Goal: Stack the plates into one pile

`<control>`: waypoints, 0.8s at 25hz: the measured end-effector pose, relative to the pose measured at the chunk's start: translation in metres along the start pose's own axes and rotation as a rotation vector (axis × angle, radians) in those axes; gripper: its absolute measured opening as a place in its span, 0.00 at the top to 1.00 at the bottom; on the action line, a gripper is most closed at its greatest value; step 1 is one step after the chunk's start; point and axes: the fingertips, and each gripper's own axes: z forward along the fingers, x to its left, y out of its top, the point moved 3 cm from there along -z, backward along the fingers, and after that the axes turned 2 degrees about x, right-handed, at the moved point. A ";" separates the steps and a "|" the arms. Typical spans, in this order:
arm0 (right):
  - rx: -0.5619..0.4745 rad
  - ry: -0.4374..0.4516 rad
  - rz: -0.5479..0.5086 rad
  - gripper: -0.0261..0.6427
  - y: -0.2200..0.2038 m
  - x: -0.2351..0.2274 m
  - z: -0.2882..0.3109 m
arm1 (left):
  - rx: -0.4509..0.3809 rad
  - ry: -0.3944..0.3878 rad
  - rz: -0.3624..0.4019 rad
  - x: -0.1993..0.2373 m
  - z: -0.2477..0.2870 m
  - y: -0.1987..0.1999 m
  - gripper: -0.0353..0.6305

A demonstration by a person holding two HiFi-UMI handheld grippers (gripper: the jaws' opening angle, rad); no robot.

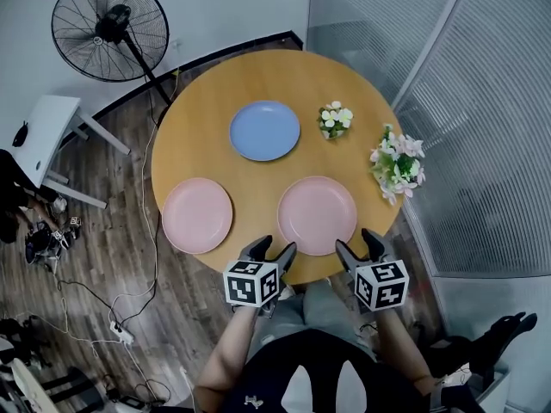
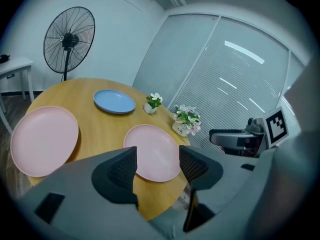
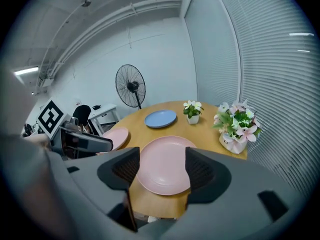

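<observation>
At the near edge of the round counter (image 1: 258, 71), the left gripper (image 1: 269, 248) and right gripper (image 1: 360, 242) hover with jaws spread and empty, likely readying a grasp; the right pink plate (image 1: 317, 215), left pink plate (image 1: 197, 215) and blue plate (image 1: 264, 130) lie apart, unstacked.

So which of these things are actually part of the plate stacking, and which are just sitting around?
For the job: blue plate, left pink plate, right pink plate, left claw, right claw (both open, empty).

Just lying about: small flowers, big flowers, fan, white desk.
</observation>
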 end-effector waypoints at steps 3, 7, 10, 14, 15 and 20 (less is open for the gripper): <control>0.046 0.002 0.016 0.53 -0.007 -0.016 0.013 | 0.017 -0.006 -0.034 0.005 0.014 -0.001 0.56; 0.114 0.025 0.021 0.53 -0.015 -0.034 0.035 | 0.078 -0.028 -0.055 0.009 0.033 -0.005 0.56; 0.178 0.045 0.003 0.53 -0.022 -0.048 0.053 | 0.107 -0.016 -0.085 0.014 0.047 -0.008 0.56; 0.249 0.058 -0.008 0.53 -0.028 -0.067 0.076 | 0.144 -0.009 -0.135 0.024 0.065 -0.015 0.56; 0.264 0.063 -0.007 0.53 -0.030 -0.070 0.081 | 0.158 -0.009 -0.151 0.027 0.069 -0.017 0.56; 0.332 0.087 -0.009 0.53 -0.041 -0.088 0.104 | 0.190 0.040 -0.217 0.046 0.084 -0.027 0.56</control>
